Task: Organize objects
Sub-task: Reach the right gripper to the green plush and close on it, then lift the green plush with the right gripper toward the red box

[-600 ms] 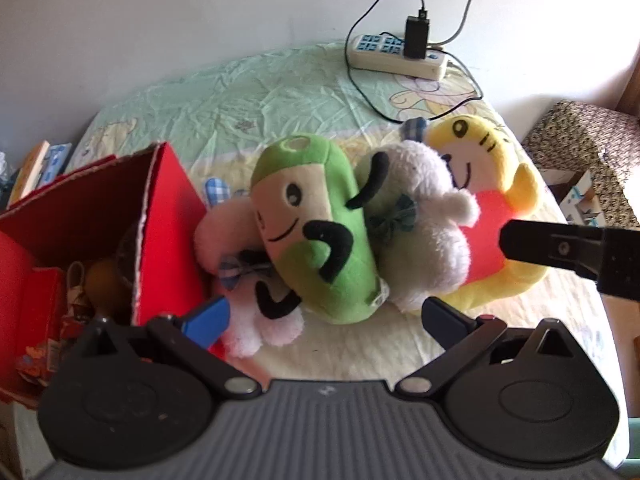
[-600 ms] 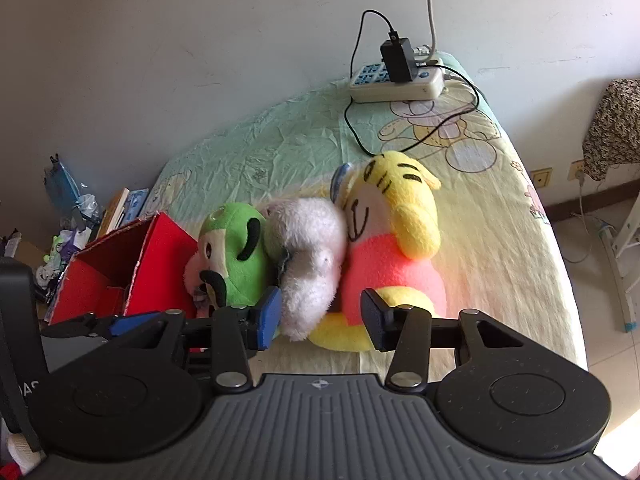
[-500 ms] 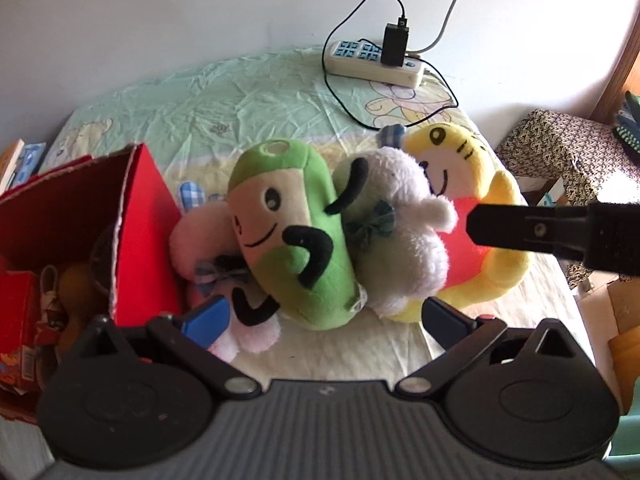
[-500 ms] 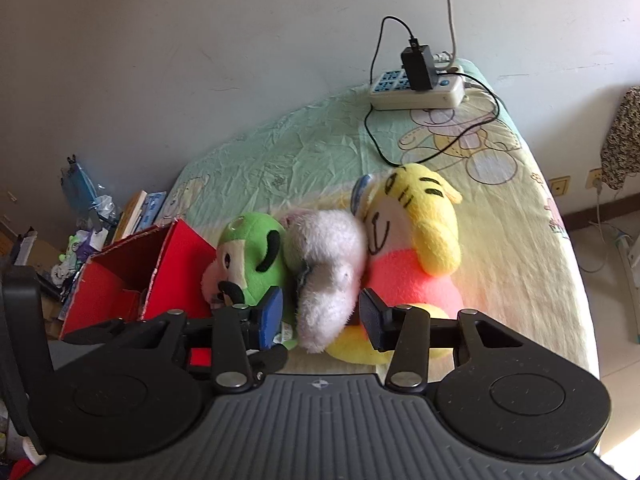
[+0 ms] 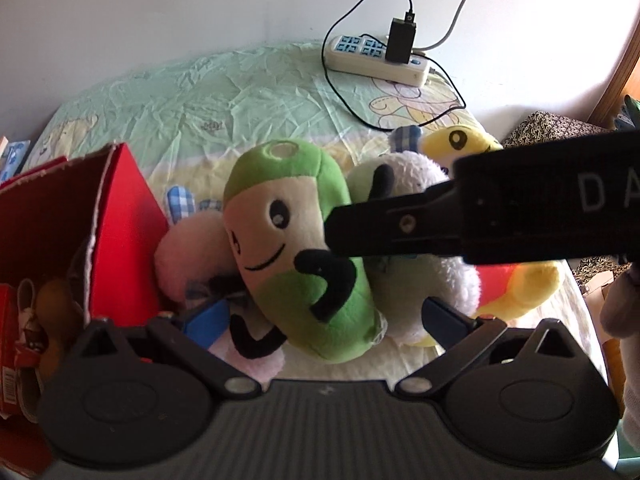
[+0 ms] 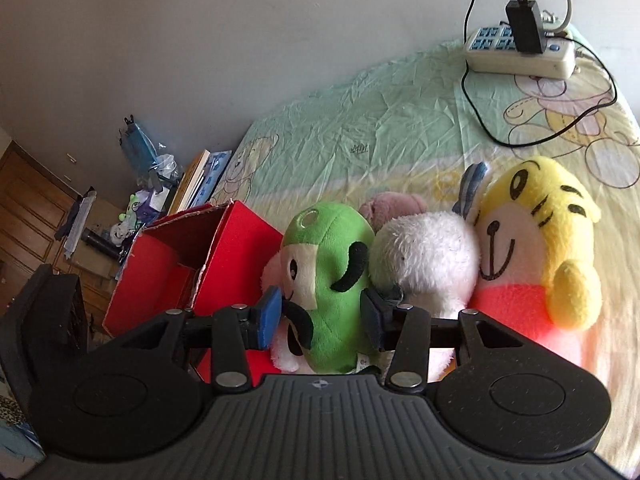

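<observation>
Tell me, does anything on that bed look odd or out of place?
Yes: a white power strip with a black charger plugged in lies on the bedsheet, cable trailing. The red cardboard box has a ragged, torn rim.

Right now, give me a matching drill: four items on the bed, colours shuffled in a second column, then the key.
Items:
1. bean plush
2. tiger plush
3. box
4. power strip

Colours:
A. red
B. white with blue sockets
C. green
D. yellow with a red belly

Pairs: 1-C, 2-D, 3-A, 4-B
</observation>
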A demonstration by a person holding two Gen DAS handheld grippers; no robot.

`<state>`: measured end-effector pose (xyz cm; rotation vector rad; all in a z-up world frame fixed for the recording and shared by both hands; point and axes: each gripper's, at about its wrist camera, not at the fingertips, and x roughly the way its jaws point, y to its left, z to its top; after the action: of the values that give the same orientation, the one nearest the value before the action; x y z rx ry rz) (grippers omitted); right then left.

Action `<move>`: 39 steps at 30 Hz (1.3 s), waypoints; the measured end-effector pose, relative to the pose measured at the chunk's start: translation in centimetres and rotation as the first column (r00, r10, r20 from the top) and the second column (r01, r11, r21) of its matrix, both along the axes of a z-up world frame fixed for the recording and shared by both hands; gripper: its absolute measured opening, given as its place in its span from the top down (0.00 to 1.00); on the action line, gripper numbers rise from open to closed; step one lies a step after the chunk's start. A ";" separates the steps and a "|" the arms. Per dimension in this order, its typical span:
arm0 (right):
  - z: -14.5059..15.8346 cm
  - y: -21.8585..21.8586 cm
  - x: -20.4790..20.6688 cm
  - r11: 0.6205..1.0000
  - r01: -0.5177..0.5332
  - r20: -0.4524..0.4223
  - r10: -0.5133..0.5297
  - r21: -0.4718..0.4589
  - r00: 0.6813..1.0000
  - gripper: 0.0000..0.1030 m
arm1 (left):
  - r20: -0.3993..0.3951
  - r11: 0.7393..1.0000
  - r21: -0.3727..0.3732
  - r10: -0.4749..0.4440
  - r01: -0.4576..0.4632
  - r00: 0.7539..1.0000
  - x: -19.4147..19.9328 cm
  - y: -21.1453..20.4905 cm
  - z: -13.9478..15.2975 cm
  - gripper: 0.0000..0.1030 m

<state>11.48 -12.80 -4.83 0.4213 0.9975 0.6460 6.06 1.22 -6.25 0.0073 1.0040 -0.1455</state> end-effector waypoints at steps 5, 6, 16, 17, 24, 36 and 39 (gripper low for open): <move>-1.0 0.8 1.0 1.000 -0.019 -0.052 0.019 0.017 0.998 0.43 | -0.012 0.999 -0.037 0.004 -0.004 1.000 1.0 0.8 -0.8 0.02; -1.1 1.1 1.1 1.000 -0.018 -0.052 0.018 0.006 0.998 0.43 | -0.014 0.999 -0.043 0.008 -0.008 1.000 1.3 0.9 -1.0 0.02; -2.3 1.4 2.3 1.000 -0.027 -0.063 0.026 -0.014 0.998 0.56 | -0.031 0.990 -0.144 -0.006 0.001 0.999 1.9 2.0 -1.7 0.20; -2.2 1.4 2.2 0.999 -0.029 -0.061 0.028 -0.015 0.998 0.58 | -0.029 0.990 -0.142 -0.005 0.001 1.000 1.9 2.0 -1.5 0.21; -1.0 1.0 1.0 0.999 -0.039 -0.029 0.039 -0.004 0.999 0.62 | 0.013 0.989 -0.149 -0.014 0.016 1.000 0.6 2.5 -0.2 0.28; 1.9 0.8 -2.7 0.998 -0.064 0.044 0.063 0.011 0.997 0.62 | 0.093 0.990 -0.132 -0.028 0.040 0.995 -4.2 2.4 3.2 0.31; 2.7 0.9 -3.4 0.997 -0.072 0.070 0.070 0.021 0.995 0.62 | 0.123 0.991 -0.129 -0.014 0.030 0.992 -5.3 2.5 4.2 0.31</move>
<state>8.04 -11.93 -2.11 0.3829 0.9432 0.7325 0.78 3.76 -2.02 -0.0916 0.8713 -0.2287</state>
